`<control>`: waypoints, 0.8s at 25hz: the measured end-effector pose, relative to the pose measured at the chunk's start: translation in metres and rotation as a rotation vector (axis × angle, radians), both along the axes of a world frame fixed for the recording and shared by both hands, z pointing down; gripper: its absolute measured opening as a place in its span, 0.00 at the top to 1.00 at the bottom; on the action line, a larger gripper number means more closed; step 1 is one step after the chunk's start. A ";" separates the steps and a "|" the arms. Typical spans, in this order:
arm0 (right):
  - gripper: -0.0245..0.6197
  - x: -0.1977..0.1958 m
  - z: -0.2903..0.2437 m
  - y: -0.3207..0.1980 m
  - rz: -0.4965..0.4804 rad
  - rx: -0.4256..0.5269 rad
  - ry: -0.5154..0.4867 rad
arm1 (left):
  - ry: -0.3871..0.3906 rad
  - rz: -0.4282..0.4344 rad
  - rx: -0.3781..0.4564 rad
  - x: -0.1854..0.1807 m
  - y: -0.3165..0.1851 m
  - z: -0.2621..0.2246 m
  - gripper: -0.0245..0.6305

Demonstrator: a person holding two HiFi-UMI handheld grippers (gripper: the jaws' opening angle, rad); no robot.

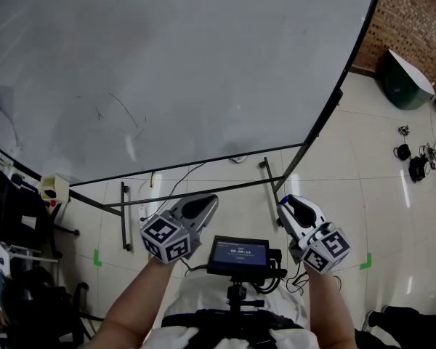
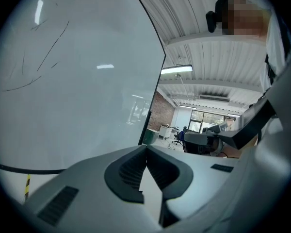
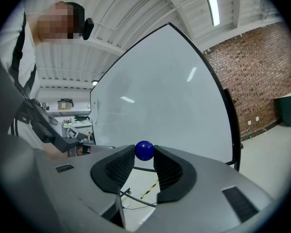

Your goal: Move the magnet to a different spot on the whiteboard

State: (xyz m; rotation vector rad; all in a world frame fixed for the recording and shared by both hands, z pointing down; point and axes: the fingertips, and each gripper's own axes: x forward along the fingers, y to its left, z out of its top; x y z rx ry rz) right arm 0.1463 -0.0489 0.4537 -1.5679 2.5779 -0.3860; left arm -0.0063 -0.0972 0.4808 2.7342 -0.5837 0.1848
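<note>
A small blue ball magnet sits pinched between the tips of my right gripper, away from the board. In the head view only a blue speck of the magnet shows at the tip of the right gripper, which is held low, below the board's bottom right corner. The large whiteboard fills the upper part of that view, with faint pen marks and no magnet visible on it. My left gripper hovers below the board's lower edge. Its jaws meet at the tips with nothing between them.
The whiteboard's black stand legs and loose cables lie on the tiled floor ahead. A small screen is mounted at my chest. A dark green bin stands by the brick wall. Black gear crowds the left.
</note>
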 end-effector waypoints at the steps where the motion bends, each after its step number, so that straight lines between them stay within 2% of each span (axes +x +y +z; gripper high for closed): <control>1: 0.72 -0.005 0.000 0.000 -0.002 -0.002 0.002 | -0.003 0.003 0.006 -0.004 0.002 0.000 0.91; 12: 0.72 -0.067 -0.005 -0.013 -0.049 0.004 0.040 | 0.043 -0.077 0.010 -0.075 -0.007 0.000 0.91; 20: 0.72 -0.108 -0.004 -0.017 -0.071 -0.021 0.056 | 0.030 -0.152 -0.005 -0.122 -0.008 0.004 0.91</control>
